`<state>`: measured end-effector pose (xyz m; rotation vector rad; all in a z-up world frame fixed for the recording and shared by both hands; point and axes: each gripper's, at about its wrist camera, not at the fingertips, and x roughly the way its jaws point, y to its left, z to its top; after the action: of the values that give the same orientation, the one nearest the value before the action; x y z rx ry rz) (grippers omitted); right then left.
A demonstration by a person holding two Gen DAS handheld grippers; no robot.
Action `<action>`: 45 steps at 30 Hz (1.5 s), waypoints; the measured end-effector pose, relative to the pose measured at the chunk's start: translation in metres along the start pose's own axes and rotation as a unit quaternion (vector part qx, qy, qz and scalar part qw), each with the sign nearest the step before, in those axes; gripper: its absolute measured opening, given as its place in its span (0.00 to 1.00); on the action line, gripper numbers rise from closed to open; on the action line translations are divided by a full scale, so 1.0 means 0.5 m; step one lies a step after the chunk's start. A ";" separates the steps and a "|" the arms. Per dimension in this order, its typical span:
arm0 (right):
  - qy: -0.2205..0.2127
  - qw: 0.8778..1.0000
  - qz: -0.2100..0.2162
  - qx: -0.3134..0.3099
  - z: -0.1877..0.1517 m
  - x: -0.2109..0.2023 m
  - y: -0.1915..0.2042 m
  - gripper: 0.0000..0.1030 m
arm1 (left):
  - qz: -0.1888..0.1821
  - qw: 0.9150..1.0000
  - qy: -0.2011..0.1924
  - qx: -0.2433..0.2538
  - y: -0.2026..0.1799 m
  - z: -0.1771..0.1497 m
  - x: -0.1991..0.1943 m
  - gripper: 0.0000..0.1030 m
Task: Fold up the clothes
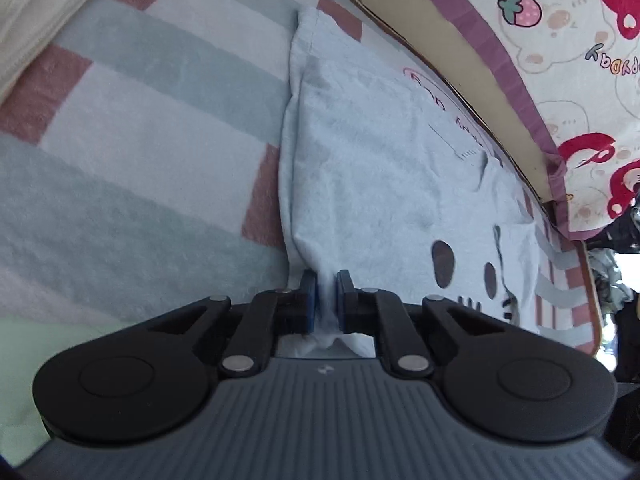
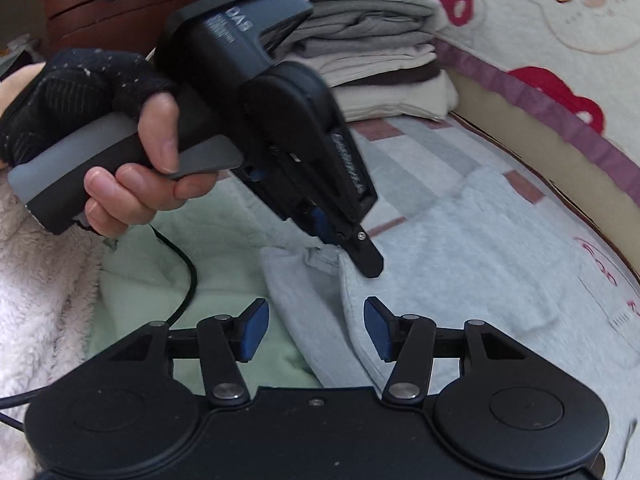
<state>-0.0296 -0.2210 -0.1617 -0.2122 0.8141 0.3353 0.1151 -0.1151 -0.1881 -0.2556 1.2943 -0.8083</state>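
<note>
**Pale blue garment pinched by left claw, right claw apart**

Left wrist view. Your left gripper (image 1: pixel 327 296) has its blue pads (image 1: pixel 309 298) drawn together on a bunched ridge of the pale blue garment (image 1: pixel 384 168); cloth fills the narrow slot between them. The garment lies spread on a striped blanket (image 1: pixel 132 120) of grey-blue, white and dusty pink bands. Dark oval print marks and some pink lettering show on the garment's right half. A tan edge with purple trim (image 1: pixel 492 46) runs along its far right side, and beyond it lies a cream sheet printed with red bears and a strawberry (image 1: pixel 560 32).

Right wrist view. Your right gripper (image 2: pixel 316 328) hangs with its fingers well apart, nothing between the pads; a folded edge of the garment (image 2: pixel 460 240) lies below the gap. Ahead, your left hand (image 2: pixel 120 152), in a dark fingerless glove, holds the other gripper (image 2: pixel 352 246) tilted downward, its tip on a gathered fold of the garment. A stack of folded grey and cream clothes (image 2: pixel 372 40) sits at the far end of the blanket. A mint green cloth (image 2: pixel 168 240) lies left of the garment, with white fleece (image 2: pixel 36 300) at the left edge.
</note>
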 end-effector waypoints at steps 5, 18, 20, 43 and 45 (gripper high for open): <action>0.013 1.000 -0.021 -0.008 0.007 0.027 0.014 0.61 | -0.015 1.000 -0.015 -0.015 0.013 0.009 -0.013 0.06; 0.021 0.995 0.002 0.098 0.049 0.020 -0.073 0.06 | -0.106 0.987 -0.048 -0.110 0.086 0.042 -0.070 0.12; -0.002 0.989 0.008 0.147 0.045 -0.007 -0.100 0.06 | -0.111 0.983 -0.071 -0.130 0.103 0.050 -0.084 0.19; -0.094 0.962 0.065 0.249 0.008 -0.081 -0.184 0.06 | -0.101 0.983 -0.026 -0.152 0.048 0.076 0.078 0.74; -0.087 0.963 0.061 0.249 0.011 -0.088 -0.188 0.06 | -0.092 0.987 -0.009 -0.133 0.029 0.084 0.097 0.74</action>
<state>-0.0187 -0.3158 -0.1201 0.3352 0.7135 0.2508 0.1618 -0.1478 -0.2212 -0.6024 1.3746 -0.7845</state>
